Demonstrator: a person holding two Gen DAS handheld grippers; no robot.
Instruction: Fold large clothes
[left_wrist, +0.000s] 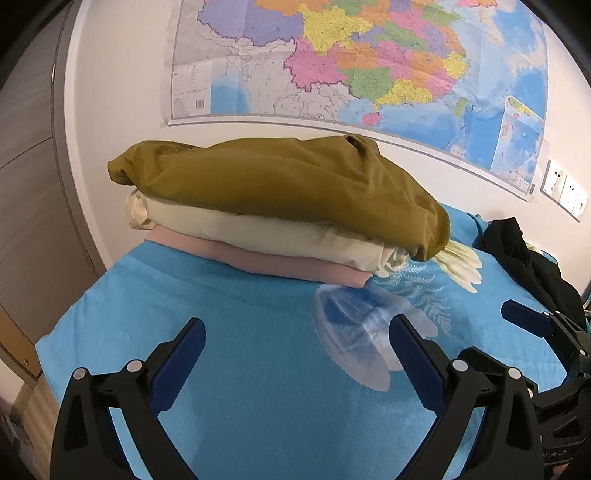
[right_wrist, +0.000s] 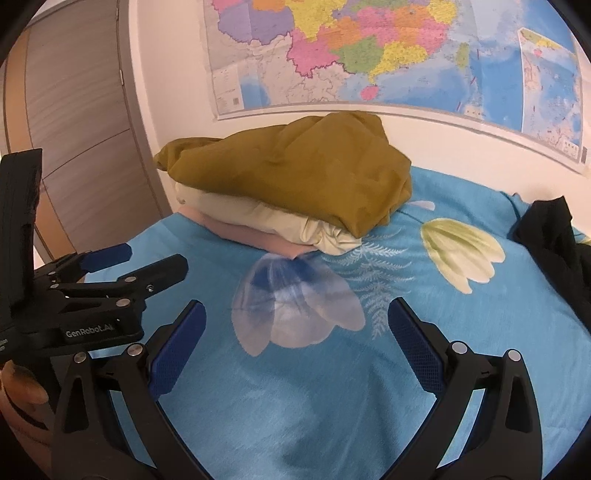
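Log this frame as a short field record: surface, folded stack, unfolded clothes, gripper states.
surface: blue floral bedspread
stack top: mustard garment
stack middle: cream garment
stack bottom: pink garment
unfolded: black garment, at the right, apart from the stack
left gripper: open, holding nothing
right gripper: open, holding nothing
wall: map
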